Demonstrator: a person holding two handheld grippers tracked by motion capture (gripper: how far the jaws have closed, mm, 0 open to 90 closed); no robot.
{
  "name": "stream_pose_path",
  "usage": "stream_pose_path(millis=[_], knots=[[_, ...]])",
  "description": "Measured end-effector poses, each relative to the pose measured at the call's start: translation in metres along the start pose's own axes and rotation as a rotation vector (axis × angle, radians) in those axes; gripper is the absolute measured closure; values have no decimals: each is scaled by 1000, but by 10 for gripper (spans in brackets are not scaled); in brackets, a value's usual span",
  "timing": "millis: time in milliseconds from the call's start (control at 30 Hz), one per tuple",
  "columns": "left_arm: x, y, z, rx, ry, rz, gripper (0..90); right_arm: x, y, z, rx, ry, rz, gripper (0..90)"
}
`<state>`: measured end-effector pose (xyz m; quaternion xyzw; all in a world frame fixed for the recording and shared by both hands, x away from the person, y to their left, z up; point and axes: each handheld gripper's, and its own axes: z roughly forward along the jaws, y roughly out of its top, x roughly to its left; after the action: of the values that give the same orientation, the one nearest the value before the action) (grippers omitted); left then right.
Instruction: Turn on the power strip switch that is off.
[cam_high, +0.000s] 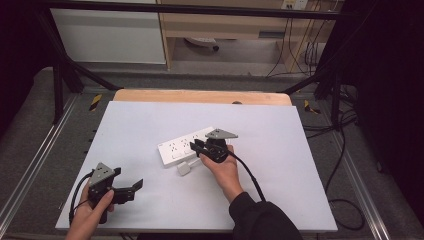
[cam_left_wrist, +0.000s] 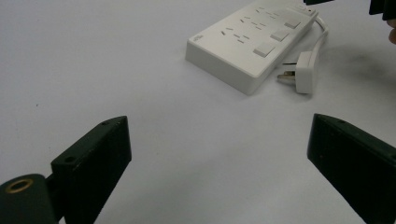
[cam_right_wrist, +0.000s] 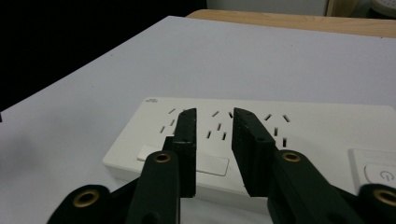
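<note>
A white power strip (cam_high: 179, 146) lies mid-table, its white plug (cam_high: 184, 168) resting on the board just in front of it. My right gripper (cam_high: 196, 148) is over the strip's near right part. In the right gripper view, the right gripper (cam_right_wrist: 214, 114) has its jaws a narrow gap apart above the strip's sockets (cam_right_wrist: 317, 130), with nothing between them. My left gripper (cam_high: 134, 190) sits at the front left, well away from the strip. The left gripper (cam_left_wrist: 219, 122) stands wide open and empty, facing the strip (cam_left_wrist: 243, 42) and plug (cam_left_wrist: 303, 70).
The white board (cam_high: 150, 120) covers a wooden table (cam_high: 200, 96). A black frame and grey floor rails surround it. Cables (cam_high: 345, 200) trail on the floor at the right. A white cabinet (cam_high: 110, 35) stands beyond the table.
</note>
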<state>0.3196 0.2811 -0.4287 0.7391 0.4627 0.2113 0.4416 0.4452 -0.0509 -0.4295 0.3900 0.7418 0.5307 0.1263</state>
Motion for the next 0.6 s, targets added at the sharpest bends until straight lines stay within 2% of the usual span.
stream_pose_path(millis=[200, 367, 433, 600], knots=[[0, 0, 0, 1, 1, 1, 64, -2, 6, -8, 7, -4, 13, 566], [0, 0, 0, 1, 0, 1, 64, -7, 9, -13, 31, -12, 43, 392], [0, 0, -1, 2, 0, 0, 64, -10, 11, -15, 42, -12, 60, 352], [0, 0, -1, 4, 0, 3, 64, -13, 14, -20, 45, -24, 66, 240]])
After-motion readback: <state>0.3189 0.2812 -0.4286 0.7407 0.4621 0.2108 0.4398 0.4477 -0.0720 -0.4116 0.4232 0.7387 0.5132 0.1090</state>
